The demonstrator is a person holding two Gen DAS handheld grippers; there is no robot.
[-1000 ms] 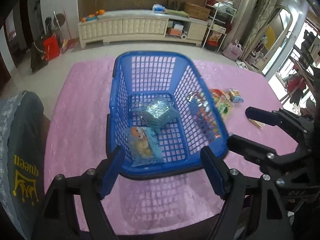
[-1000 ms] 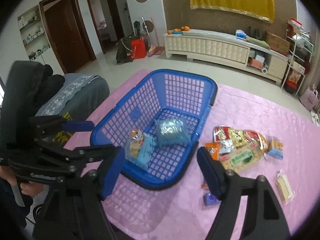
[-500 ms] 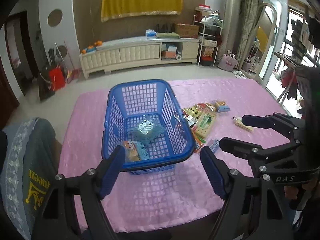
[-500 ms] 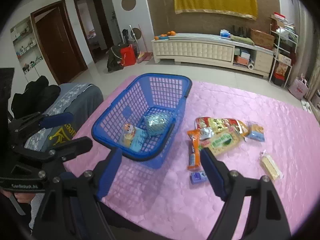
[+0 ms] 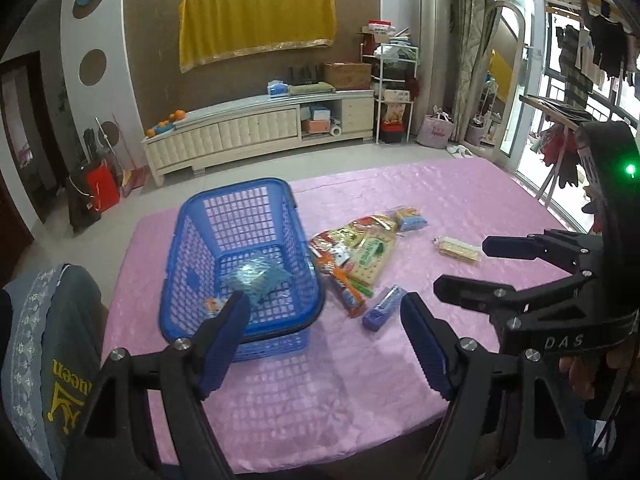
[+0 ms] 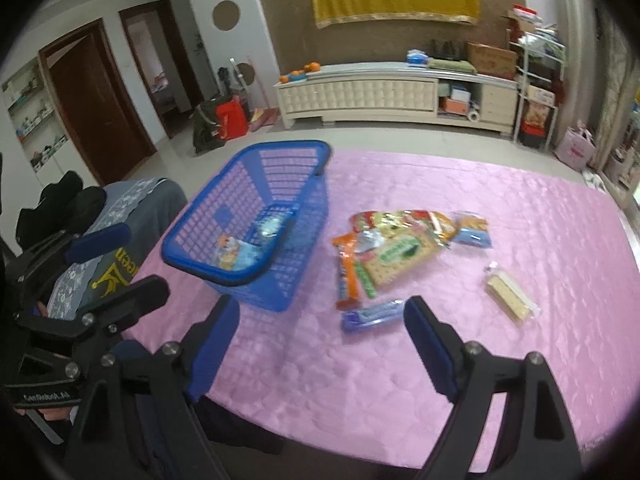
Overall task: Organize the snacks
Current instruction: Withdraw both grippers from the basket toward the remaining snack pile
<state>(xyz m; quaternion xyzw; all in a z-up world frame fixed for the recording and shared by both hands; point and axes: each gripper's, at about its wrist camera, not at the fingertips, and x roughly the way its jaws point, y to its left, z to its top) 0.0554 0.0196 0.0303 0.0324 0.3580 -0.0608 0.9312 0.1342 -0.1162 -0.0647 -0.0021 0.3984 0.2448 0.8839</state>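
Observation:
A blue plastic basket [image 5: 236, 188] [image 6: 280, 148] stands on the left half of the pink table. It holds a teal packet [image 5: 256, 278] and an orange-and-blue packet [image 6: 232, 252]. Right of it lies a pile of snack packets [image 5: 360, 252] [image 6: 400, 248], with a blue bar [image 5: 384, 308] [image 6: 372, 314] and a wafer packet [image 5: 458, 249] [image 6: 508, 290] apart from it. My left gripper [image 5: 324, 304] [image 6: 142, 258] hangs open in front of the basket, holding nothing. My right gripper [image 6: 320, 308] [image 5: 464, 264] hovers near the blue bar; its jaws are opening with nothing between them.
The pink tablecloth [image 5: 400, 400] ends close below both grippers. A chair draped in grey cloth [image 5: 52, 340] stands against the table's left side. A small blue packet [image 5: 412, 220] lies behind the pile. A long cabinet [image 5: 260, 128] stands far back across the floor.
Both grippers have drawn back from the basket toward the table's near edge and shifted right, so the loose snacks have come into view. The right jaws have widened a little.

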